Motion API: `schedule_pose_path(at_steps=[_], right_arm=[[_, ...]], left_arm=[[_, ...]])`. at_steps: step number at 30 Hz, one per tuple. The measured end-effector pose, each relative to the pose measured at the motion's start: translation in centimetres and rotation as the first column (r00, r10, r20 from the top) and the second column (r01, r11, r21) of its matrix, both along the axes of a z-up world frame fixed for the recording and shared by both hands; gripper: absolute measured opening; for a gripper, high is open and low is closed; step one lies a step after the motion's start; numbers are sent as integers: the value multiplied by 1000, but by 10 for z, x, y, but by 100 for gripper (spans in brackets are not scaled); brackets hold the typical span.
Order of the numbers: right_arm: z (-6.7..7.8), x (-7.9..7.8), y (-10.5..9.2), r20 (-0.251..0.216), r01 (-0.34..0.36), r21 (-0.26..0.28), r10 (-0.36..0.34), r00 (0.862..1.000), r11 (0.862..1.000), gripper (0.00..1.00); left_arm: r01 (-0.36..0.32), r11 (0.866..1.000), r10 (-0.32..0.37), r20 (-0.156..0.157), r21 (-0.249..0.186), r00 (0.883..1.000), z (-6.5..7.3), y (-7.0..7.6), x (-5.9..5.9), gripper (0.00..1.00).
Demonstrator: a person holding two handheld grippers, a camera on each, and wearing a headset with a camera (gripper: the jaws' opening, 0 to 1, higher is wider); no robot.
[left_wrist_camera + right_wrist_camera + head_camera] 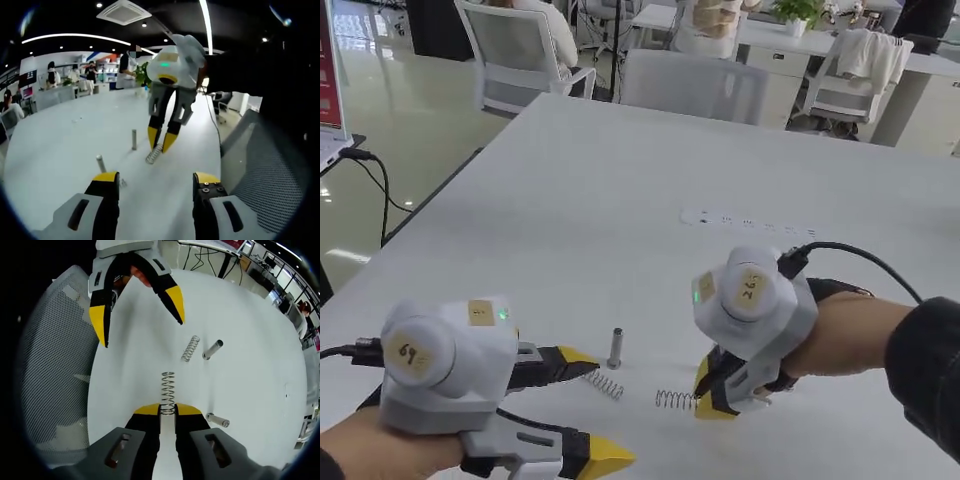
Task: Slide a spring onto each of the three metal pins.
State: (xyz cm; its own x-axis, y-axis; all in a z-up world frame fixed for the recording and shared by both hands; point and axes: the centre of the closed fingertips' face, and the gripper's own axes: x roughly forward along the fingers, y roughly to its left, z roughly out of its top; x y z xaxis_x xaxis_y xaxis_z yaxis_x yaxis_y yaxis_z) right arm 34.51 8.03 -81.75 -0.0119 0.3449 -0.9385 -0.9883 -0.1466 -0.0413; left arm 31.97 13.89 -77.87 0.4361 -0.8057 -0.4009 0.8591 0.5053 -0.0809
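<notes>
On the white tabletop (620,200), right gripper (167,410) clamped on 1 thin coiled metal spring (168,387). Left gripper (156,177) jaws apart, near 1 loose metal spring (190,348).

In front of you is a big white table (620,190). A long white plug strip (745,222) lies flat on it, out toward the far side. Behind the far edge stand a grey chair (695,85) and a white chair (520,60). A green plant (798,12) sits far back. A black cable (386,200) hangs down on your left, above the shiny floor (410,100). A grey net chair (57,345) is just beside the table.
</notes>
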Motion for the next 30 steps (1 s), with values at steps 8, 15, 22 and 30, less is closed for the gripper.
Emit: schedule_pose_path(at_steps=[8, 15, 22, 30], right_arm=[[7, -10, 12, 8, -41, 14, 41, 999, 999, 7], [10, -17, 17, 10, -66, 23, 66, 998, 998, 7], [12, -21, 19, 9, -79, 22, 79, 997, 997, 7], [14, -24, 21, 6, -98, 23, 98, 995, 995, 7]], left_arm=[[36, 999, -36, 2, 15, 999, -5, -8, 2, 49], [49, 999, -49, 10, 21, 999, -7, -12, 5, 41], [68, 997, -69, 27, 36, 997, -9, -15, 5, 31], [100, 994, -102, 42, 38, 994, -7, -22, 5, 24]])
